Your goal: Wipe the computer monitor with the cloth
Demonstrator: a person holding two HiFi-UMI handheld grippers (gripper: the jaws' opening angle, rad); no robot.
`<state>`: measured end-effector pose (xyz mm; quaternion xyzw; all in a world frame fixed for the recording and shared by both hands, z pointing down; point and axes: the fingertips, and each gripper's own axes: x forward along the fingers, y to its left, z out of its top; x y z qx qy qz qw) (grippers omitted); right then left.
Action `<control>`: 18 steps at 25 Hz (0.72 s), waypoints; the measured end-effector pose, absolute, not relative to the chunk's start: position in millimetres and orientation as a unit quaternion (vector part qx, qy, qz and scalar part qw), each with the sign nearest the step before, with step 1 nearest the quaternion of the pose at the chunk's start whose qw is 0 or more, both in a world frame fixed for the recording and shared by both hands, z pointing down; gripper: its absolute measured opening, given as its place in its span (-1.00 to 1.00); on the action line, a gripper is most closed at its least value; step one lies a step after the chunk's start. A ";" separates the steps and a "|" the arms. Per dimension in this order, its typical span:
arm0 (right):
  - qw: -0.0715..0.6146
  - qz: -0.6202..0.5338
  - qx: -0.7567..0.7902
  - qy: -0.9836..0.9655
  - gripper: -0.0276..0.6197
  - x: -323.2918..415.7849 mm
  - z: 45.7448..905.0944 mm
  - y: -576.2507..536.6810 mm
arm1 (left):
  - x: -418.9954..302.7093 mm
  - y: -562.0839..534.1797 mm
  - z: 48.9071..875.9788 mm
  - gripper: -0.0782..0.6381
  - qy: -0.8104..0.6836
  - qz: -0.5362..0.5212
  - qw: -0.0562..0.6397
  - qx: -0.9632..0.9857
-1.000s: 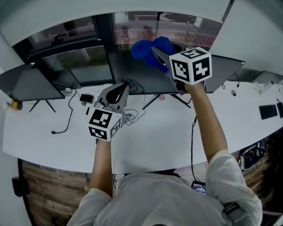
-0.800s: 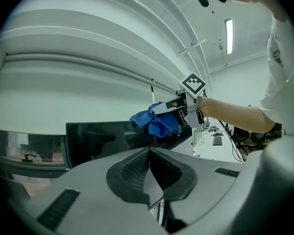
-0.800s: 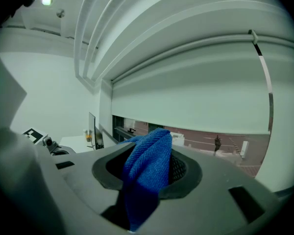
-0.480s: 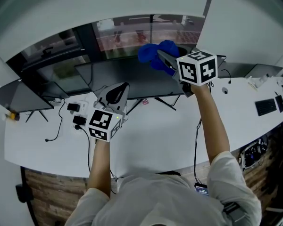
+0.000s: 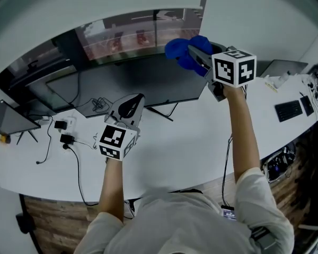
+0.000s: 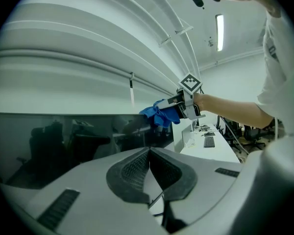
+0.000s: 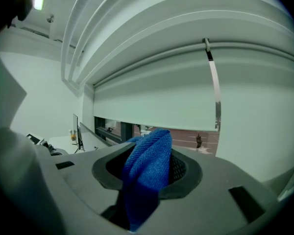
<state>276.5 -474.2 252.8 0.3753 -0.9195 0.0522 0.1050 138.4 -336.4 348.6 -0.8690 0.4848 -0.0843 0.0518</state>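
Nearest the camera, the left gripper (image 5: 133, 102) hovers above the white desk (image 5: 191, 142) in front of the monitor (image 5: 132, 78), jaws pressed together on nothing, while beyond it the right gripper (image 5: 197, 54) pinches the blue cloth (image 5: 181, 51) at the monitor's upper right corner.

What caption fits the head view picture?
The right gripper holds a crumpled blue cloth at the top edge of the wide black monitor; the left gripper hovers shut.

Shut left tongs (image 6: 149, 154) facing dark monitor (image 6: 63, 136)
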 end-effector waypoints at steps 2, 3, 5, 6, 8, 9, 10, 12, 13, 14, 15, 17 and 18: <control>0.101 0.052 0.385 -0.916 -0.45 302.0 251.8 -480.5 | 156.9 -339.6 351.3 -0.73 0.480 -0.086 0.053 -0.871; 0.098 0.054 0.389 -0.914 -0.45 313.5 251.6 -483.4 | 164.7 -341.4 352.0 -0.73 0.478 -0.086 0.053 -0.873; 0.089 0.060 0.397 -0.912 -0.45 335.1 251.7 -488.9 | 178.0 -345.9 353.4 -0.73 0.475 -0.085 0.054 -0.875; 0.083 0.063 0.401 -0.910 -0.45 345.2 251.2 -491.6 | 183.8 -348.3 354.0 -0.73 0.473 -0.084 0.054 -0.875; 0.067 0.067 0.412 -0.906 -0.45 363.6 246.8 -496.7 | 194.3 -353.0 355.0 -0.73 0.470 -0.084 0.054 -0.877; 0.060 0.069 0.417 -0.904 -0.45 372.1 244.5 -498.9 | 199.5 -355.0 355.7 -0.73 0.468 -0.085 0.055 -0.878; 0.054 0.071 0.420 -0.903 -0.45 380.4 243.4 -501.2 | 204.7 -356.6 356.8 -0.73 0.466 -0.087 0.055 -0.879; 0.045 0.076 0.428 -0.899 -0.45 396.7 243.4 -506.8 | 214.4 -359.3 360.1 -0.73 0.462 -0.092 0.055 -0.880; 0.041 0.079 0.433 -0.897 -0.45 404.3 244.3 -510.3 | 218.4 -360.9 361.9 -0.73 0.460 -0.096 0.056 -0.881; 0.038 0.082 0.438 -0.895 -0.45 411.1 245.7 -514.0 | 221.8 -362.5 363.6 -0.73 0.458 -0.099 0.056 -0.882; 0.036 0.085 0.442 -0.892 -0.45 417.0 247.8 -517.3 | 224.6 -364.0 365.0 -0.73 0.456 -0.103 0.056 -0.882; 0.032 0.094 0.445 -0.890 -0.45 425.2 254.1 -522.5 | 228.8 -366.5 367.1 -0.73 0.454 -0.108 0.055 -0.883; 0.029 0.101 0.443 -0.890 -0.45 426.9 258.5 -524.2 | 230.2 -367.6 368.2 -0.73 0.453 -0.111 0.054 -0.883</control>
